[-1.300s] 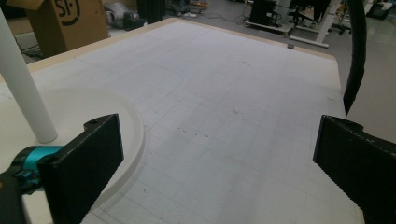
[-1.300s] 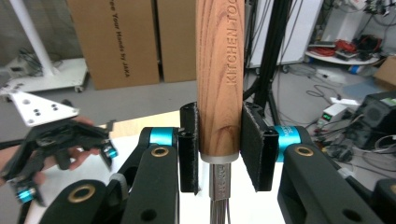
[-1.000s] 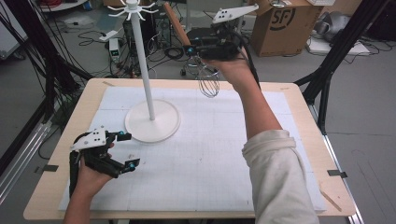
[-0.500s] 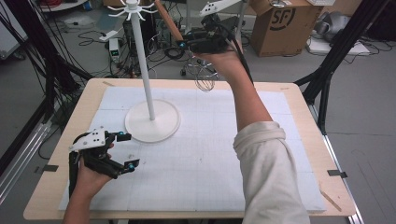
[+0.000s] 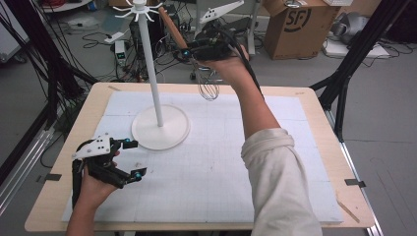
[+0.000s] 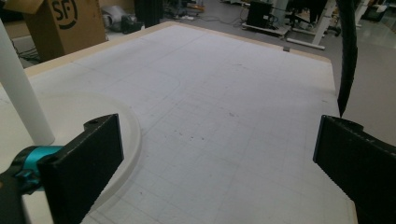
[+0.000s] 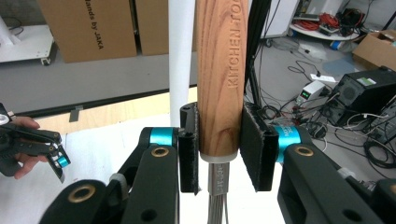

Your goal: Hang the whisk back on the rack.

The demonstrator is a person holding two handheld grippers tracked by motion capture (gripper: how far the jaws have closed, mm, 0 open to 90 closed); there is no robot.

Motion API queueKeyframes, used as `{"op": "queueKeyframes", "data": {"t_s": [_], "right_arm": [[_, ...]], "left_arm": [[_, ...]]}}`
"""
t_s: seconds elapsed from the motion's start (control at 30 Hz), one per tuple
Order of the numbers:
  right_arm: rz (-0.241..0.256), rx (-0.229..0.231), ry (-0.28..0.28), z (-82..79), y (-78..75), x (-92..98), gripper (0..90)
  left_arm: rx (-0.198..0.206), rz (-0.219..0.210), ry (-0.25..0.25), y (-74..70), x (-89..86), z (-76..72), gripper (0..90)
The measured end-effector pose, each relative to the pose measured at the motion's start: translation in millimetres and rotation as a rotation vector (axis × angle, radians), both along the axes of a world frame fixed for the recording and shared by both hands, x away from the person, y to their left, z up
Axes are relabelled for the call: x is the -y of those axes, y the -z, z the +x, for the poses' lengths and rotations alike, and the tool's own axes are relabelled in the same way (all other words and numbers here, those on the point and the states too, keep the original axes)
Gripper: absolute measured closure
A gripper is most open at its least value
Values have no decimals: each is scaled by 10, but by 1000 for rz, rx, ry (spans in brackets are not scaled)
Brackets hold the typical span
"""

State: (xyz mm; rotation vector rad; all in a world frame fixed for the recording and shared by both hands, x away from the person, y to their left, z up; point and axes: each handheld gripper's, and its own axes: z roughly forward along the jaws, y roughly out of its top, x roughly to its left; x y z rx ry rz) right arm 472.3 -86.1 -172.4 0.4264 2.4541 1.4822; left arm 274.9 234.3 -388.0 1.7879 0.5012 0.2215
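Rising toward the upper center of the frame since a second ago, the whisk (image 5: pixel 208 87) is hanging from the right gripper (image 5: pixel 193 51), jaws clamped on its wooden handle (image 7: pixel 219 79). Beside the white stand (image 5: pixel 150 73), it is risking a knock against the pole, or slipping, while the left gripper (image 5: pixel 132 158) is idling wide open at lower left, holding nothing.

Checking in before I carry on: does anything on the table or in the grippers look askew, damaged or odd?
Nothing stands out. The right gripper clamps the whisk squarely by its wooden handle, the white stand is upright on the mat, and the left gripper rests open.
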Motion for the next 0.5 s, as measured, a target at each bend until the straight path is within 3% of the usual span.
{"op": "queueKeyframes", "data": {"t_s": [0.5], "right_arm": [[-43,31,22,-35,52,-231,698]], "left_arm": [[3,7,5,-3,27,7,22]]}}
